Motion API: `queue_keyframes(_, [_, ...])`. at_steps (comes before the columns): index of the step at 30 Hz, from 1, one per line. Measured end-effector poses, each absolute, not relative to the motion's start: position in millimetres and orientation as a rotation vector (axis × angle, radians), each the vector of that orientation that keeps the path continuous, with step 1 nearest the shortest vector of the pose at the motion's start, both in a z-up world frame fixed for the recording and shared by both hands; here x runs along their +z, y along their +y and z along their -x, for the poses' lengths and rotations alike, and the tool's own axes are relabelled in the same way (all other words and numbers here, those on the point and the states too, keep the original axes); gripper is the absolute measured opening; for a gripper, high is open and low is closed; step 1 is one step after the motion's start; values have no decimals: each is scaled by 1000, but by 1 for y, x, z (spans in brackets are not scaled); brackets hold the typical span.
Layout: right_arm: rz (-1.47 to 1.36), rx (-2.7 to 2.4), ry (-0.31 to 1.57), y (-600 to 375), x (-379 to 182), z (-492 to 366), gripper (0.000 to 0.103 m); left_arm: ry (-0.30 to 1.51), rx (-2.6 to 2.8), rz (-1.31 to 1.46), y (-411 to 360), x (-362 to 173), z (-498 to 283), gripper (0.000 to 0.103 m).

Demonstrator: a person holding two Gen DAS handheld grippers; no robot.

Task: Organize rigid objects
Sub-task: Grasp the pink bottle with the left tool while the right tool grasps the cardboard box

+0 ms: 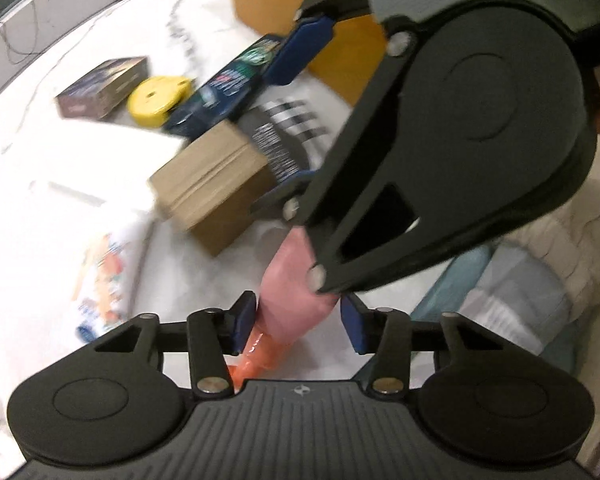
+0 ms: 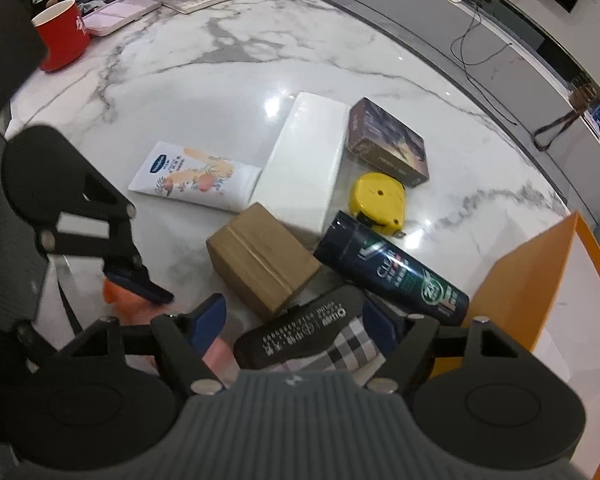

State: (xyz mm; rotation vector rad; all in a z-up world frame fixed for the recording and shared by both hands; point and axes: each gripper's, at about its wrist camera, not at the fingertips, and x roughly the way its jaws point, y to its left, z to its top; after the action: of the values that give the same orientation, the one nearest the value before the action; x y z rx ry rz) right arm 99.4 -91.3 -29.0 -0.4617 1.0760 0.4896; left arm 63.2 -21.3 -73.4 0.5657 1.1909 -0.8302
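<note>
Left gripper [image 1: 298, 322], jaws spread, straddled the pink-orange bottle [image 1: 296, 288] at the near table edge; right gripper [image 2: 294, 322], likewise released, bracketed the plaid-and-black case [image 2: 300, 334]. Closing squarely before lifting toward the orange box [image 2: 540, 264] would prevent slipping.

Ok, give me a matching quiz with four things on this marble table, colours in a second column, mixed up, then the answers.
Things:
1. mug
2. tape measure
3. small box
4. bottle

Colours:
A. yellow
B. dark blue-green
C. red
D. brown cardboard

Pairs: 1-C, 2-A, 3-D, 4-B
</note>
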Motion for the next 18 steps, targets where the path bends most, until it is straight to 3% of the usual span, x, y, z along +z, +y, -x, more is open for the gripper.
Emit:
queue_keyframes(8, [496, 517, 1060, -78, -38, -108, 80, 1228, -724, -517, 10, -71, -83, 49])
queue_keyframes(18, [576, 577, 1032, -63, -45, -118, 80, 1218, -712, -463, 16, -79, -95, 60])
